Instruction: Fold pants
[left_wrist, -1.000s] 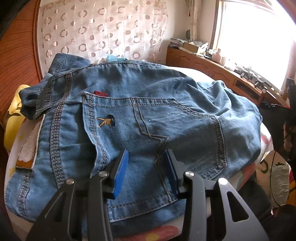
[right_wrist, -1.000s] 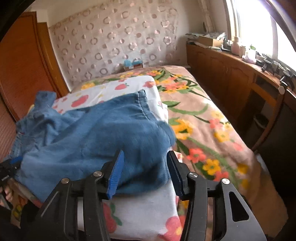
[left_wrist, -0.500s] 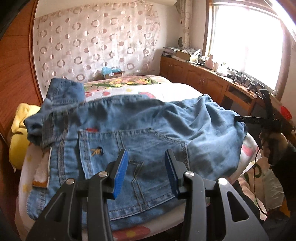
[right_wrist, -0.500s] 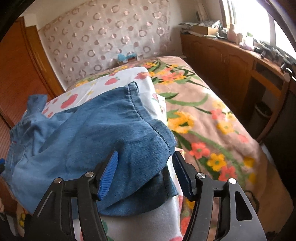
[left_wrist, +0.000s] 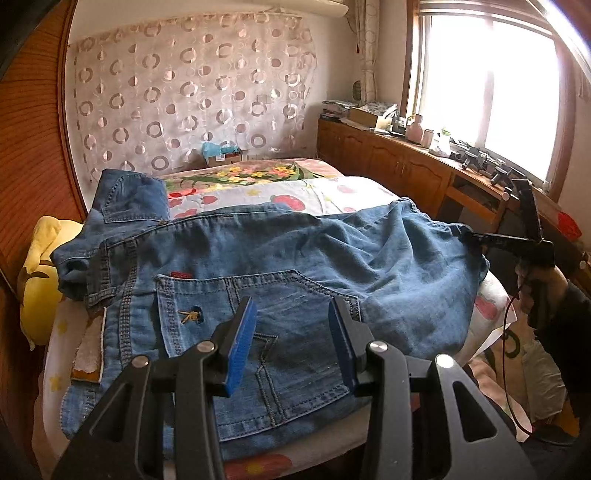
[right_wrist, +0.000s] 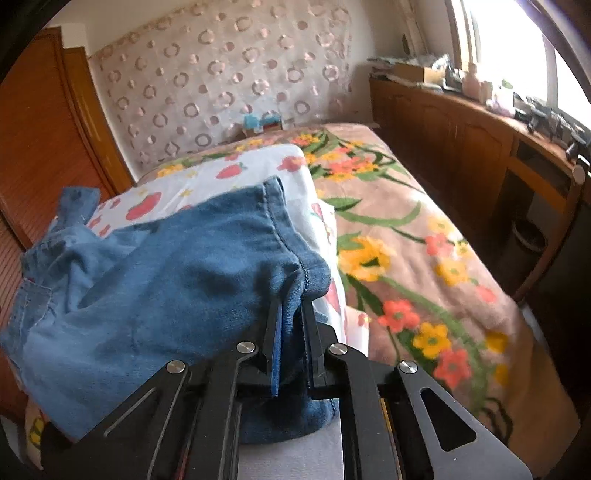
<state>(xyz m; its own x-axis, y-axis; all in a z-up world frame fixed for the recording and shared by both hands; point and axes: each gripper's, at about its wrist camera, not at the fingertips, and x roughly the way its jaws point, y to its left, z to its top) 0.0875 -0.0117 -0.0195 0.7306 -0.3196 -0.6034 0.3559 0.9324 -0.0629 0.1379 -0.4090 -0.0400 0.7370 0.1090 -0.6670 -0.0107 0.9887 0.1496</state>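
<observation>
**Right hand-held gripper clamps the pants hem; left one hangs open above the pocket**

Left wrist view: The pants (left_wrist: 258, 266) are blue denim and lie spread across the near end of the bed (left_wrist: 332, 192), on a white cover with strawberries (left_wrist: 295, 195). The waistband is at the left, beside a yellow cushion (left_wrist: 40, 280). A back pocket (left_wrist: 255, 325) with a small embroidered mark faces up. The left hand-held gripper (left_wrist: 291, 339) is above this pocket. Its jaws stand apart, with nothing between the blue pads (left_wrist: 242, 343), and they do not touch the cloth. At the right edge, a hand (left_wrist: 541, 291) holds the right hand-held gripper (left_wrist: 469, 236), whose tip meets the far end of the pants. Behind the bed hangs a curtain with rings (left_wrist: 192, 99). A wooden tabletop (left_wrist: 410, 144) with small things runs under the window (left_wrist: 491, 85).

Right wrist view: The right hand-held gripper (right_wrist: 291, 314) is closed on the hem of a pant leg (right_wrist: 288, 266). A bunch of denim is pinched between its two pads and wrinkles there. The rest of the pants (right_wrist: 147, 273) spreads to the left over the strawberry cover (right_wrist: 221, 166). To the right lies a brown blanket with flowers (right_wrist: 424, 258).
</observation>
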